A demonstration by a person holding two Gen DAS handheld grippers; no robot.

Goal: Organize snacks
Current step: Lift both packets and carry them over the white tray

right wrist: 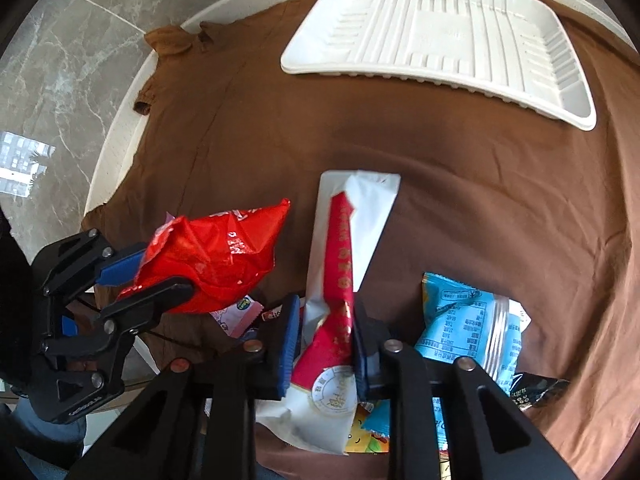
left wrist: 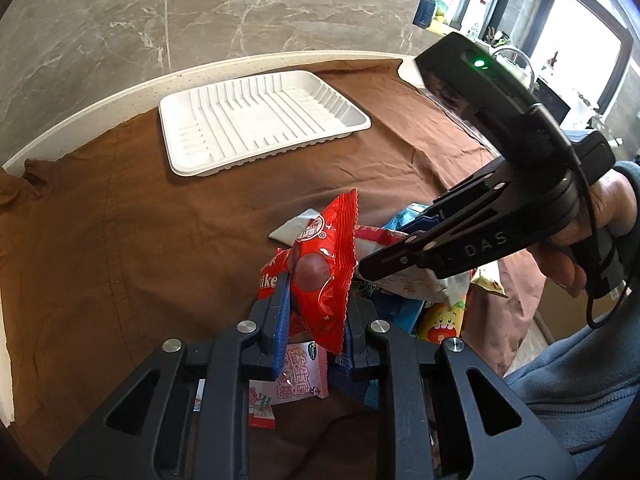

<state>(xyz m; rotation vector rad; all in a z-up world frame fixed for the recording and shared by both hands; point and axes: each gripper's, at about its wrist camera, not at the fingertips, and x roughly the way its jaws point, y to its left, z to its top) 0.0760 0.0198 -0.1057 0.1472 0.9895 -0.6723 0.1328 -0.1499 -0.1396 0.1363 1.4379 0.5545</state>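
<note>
Grey marble floor [left wrist: 120, 20], round white table [left wrist: 100, 100], brown cloth [left wrist: 140, 220], bright window [left wrist: 580, 48]

Both wrist views look steeply down, close over the snack pile [right wrist: 460, 320]; each faces the white tray [left wrist: 260, 120] beyond and catches the other gripper [left wrist: 384, 264].

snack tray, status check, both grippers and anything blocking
Left gripper shut on red packet, lifted. Right gripper shut on white-and-red pouch. White tray empty, cloth path open. Loose snack pile remains.
</note>
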